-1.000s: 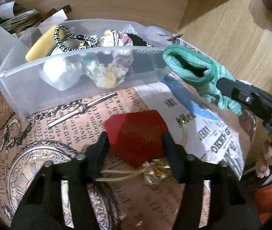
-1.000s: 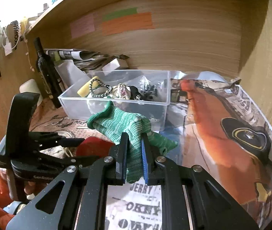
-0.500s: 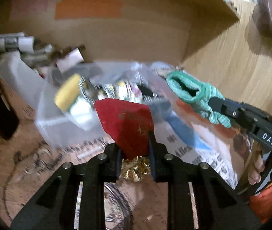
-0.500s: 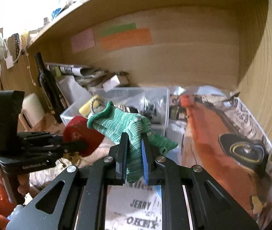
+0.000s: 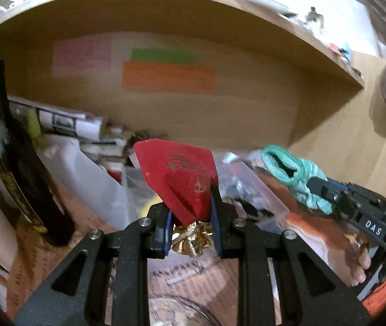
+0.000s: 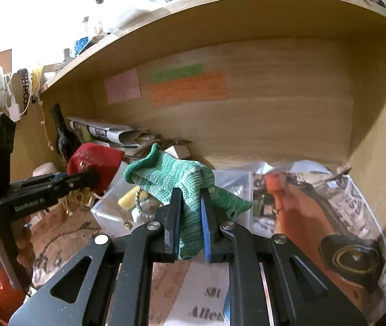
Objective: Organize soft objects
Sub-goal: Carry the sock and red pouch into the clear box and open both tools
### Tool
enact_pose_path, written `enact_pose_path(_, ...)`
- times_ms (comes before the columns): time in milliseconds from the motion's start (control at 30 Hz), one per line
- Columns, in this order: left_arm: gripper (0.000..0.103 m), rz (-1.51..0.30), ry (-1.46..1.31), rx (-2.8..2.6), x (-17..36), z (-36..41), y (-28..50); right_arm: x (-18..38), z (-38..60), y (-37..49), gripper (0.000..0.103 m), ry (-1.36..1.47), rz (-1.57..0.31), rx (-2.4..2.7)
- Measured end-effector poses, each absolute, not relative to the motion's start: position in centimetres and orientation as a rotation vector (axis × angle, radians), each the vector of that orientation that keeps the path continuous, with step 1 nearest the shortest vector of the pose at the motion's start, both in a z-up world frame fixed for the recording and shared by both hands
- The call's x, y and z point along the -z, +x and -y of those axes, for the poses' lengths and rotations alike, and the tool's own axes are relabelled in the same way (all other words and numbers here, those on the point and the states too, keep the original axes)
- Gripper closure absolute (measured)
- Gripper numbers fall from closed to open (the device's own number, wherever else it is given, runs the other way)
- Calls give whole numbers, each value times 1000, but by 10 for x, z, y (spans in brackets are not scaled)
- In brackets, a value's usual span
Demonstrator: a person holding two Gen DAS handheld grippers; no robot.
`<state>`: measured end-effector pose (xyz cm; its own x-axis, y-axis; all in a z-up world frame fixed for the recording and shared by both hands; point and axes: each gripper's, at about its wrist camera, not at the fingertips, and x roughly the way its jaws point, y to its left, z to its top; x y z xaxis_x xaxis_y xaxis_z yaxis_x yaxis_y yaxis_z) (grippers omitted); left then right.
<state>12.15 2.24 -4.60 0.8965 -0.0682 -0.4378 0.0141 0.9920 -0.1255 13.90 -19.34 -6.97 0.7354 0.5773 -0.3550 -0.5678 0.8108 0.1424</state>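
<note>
My left gripper (image 5: pixel 190 206) is shut on a red velvet pouch (image 5: pixel 178 174) with a gold tie (image 5: pixel 191 240), held up in the air in front of the shelf. From the right wrist view the same red pouch (image 6: pixel 95 163) sits at the left in the left gripper (image 6: pixel 89 176). My right gripper (image 6: pixel 190 198) is shut on a green knitted sock (image 6: pixel 173 179), also lifted. In the left wrist view the green sock (image 5: pixel 293 171) hangs at the right. Below and behind both lies a clear plastic box (image 6: pixel 236 182) with small items, partly hidden by the cloth.
A dark bottle (image 5: pixel 16 163) stands at the left. Rolled papers (image 6: pixel 103 131) lie by the wooden back wall with coloured notes (image 6: pixel 190 88). A shelf board (image 5: pixel 220 8) runs overhead. Printed paper (image 6: pixel 328 217) covers the surface. A hand (image 5: pixel 355 260) holds the right gripper.
The left gripper closed on the red pouch and lifted it off the printed paper. Both grippers rose and tilted up, so the back wall and shelf now fill the views.
</note>
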Motion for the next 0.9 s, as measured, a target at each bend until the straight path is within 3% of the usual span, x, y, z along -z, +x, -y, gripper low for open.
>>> enact_pose_path(267, 80, -489, -133, 48, 46, -33, 155, 72, 173, 164, 91, -16, -413, -605)
enact_pose_path(800, 80, -694, -35, 63, 97, -9, 220, 113, 143, 211, 89, -80, -517, -566)
enact_pose_path(900, 74, -711, -16, 69, 99, -7, 217, 118, 142, 214, 86, -92, -542, -564)
